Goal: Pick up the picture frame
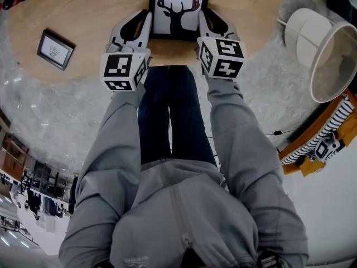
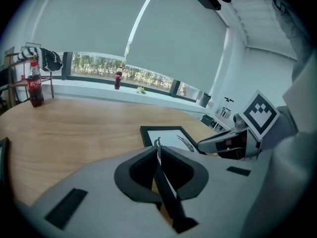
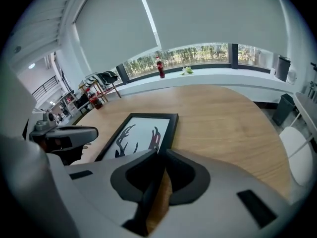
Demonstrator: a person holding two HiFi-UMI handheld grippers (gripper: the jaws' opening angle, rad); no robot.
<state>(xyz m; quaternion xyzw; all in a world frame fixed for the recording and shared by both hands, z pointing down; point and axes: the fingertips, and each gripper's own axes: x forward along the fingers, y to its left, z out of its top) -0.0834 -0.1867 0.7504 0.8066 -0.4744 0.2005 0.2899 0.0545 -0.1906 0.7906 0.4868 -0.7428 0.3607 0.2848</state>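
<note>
- Head view: the picture frame (image 1: 179, 10) lies on the table (image 1: 95, 15) by its near edge. We have the left gripper (image 1: 142, 21) at its left side and the right gripper (image 1: 207, 20) at its right.
- Left gripper view: our jaws are pinched together on the frame's thin left edge.
- Right gripper view: these jaws look clamped on the right edge too. We judge the grasp made; next comes an even lift with both hands, keeping the frame level.

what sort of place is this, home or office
Probably a bright studio or office lounge, not certain: a big round wooden table, a long window strip under roller blinds, a white lampshade beside it.
</note>
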